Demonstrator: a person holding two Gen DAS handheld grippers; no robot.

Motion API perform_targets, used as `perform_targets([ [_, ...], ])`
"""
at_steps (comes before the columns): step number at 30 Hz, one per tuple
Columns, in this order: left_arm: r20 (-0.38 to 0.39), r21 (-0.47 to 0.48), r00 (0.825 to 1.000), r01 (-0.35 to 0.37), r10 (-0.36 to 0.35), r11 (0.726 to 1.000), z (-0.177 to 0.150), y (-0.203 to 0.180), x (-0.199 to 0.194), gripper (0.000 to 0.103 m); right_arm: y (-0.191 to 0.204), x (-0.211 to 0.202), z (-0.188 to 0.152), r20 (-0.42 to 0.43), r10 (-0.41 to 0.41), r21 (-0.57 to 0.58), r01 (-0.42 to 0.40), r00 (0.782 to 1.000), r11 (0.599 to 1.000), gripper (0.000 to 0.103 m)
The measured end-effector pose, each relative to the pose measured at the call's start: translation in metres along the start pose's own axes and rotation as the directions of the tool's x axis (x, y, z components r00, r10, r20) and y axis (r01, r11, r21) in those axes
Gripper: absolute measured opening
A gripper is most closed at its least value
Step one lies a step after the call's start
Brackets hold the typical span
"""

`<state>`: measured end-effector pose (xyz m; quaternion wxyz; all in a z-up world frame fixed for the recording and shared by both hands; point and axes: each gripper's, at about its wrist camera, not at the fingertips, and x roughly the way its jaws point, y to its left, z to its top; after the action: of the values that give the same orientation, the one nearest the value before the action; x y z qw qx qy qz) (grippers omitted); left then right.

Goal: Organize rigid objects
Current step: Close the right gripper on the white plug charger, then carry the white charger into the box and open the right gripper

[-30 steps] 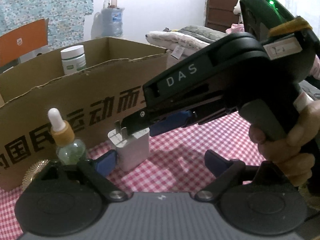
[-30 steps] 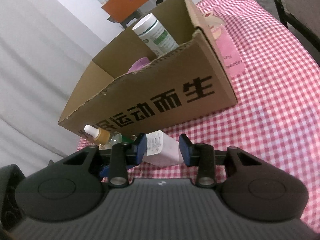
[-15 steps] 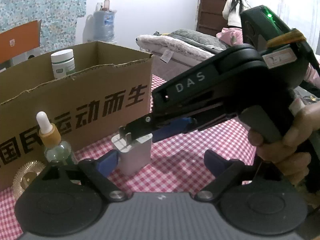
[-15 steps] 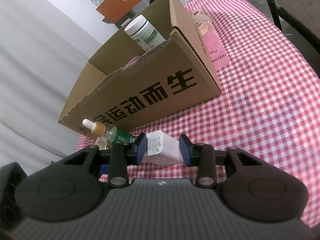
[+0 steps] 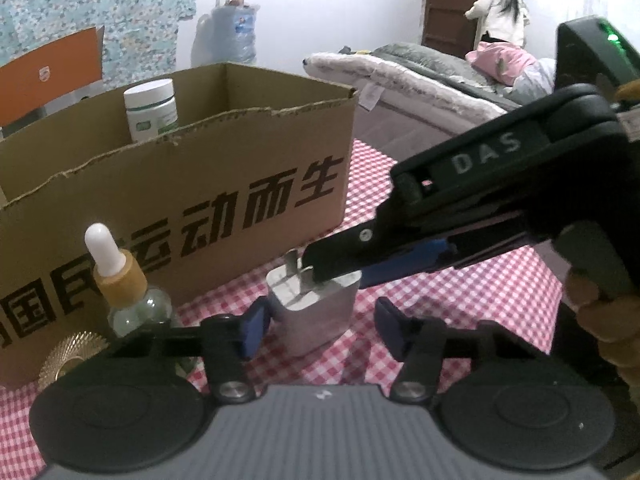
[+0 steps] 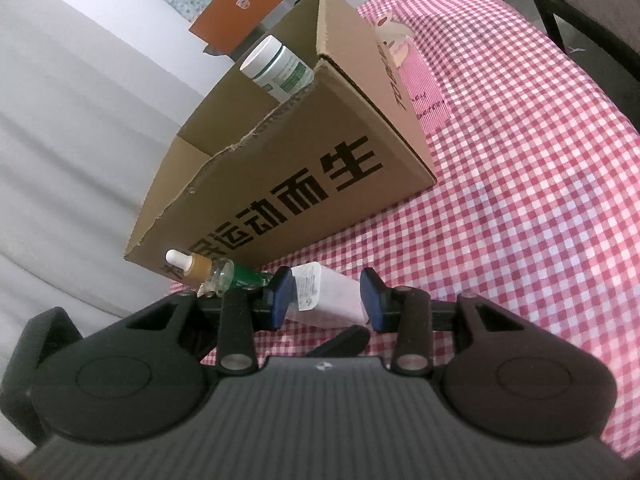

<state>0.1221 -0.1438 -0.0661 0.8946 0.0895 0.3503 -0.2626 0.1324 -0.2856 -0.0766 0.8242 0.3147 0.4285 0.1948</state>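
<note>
A white plug adapter (image 5: pixel 314 314) stands on the checked cloth in front of a cardboard box (image 5: pixel 224 208). My right gripper (image 6: pixel 325 298) is shut on the adapter (image 6: pixel 326 298); in the left wrist view its fingers (image 5: pixel 340 258) reach the adapter's top from the right. My left gripper (image 5: pixel 320 326) is open, one finger on each side of the adapter; contact cannot be told. A dropper bottle (image 5: pixel 128 294) stands left of it. A white jar (image 5: pixel 151 109) stands inside the box.
A gold ridged disc (image 5: pixel 72 356) lies by the box at the lower left. A pink card (image 6: pixel 426 98) lies beside the box. A bed and a person are in the far background.
The left gripper has moved closer to the adapter, and its fingers now flank it. The right gripper stays shut on the adapter. The box looms larger in both views.
</note>
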Motion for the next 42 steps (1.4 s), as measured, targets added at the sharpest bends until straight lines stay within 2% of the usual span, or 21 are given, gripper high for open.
perform_targets([
  [1,-0.001,-0.008,1.0,-0.008,0.008,1.0,0.0,0.001,0.0,0.048,0.0,0.0,0.0,-0.001,0.004,0.002,-0.004,1.0,1.0,0.037],
  [11,-0.014,-0.066,1.0,0.011,-0.012,0.998,0.0,0.006,-0.007,0.047,0.008,-0.003,-0.01,-0.008,0.01,0.001,-0.01,1.0,1.0,0.035],
  [28,-0.05,-0.058,0.999,0.0,-0.003,0.998,-0.025,-0.012,-0.038,0.047,0.013,-0.017,-0.046,-0.033,0.043,0.04,-0.041,0.999,0.998,0.037],
  [37,-0.049,-0.028,0.999,-0.011,0.01,1.0,-0.028,-0.018,-0.039,0.048,0.01,-0.023,-0.053,-0.036,0.033,0.044,-0.032,0.999,0.999,0.038],
  [42,-0.052,-0.026,0.999,-0.009,0.008,1.0,-0.028,-0.018,-0.035,0.048,0.004,-0.029,-0.054,-0.036,0.031,0.061,-0.029,0.999,0.998,0.042],
])
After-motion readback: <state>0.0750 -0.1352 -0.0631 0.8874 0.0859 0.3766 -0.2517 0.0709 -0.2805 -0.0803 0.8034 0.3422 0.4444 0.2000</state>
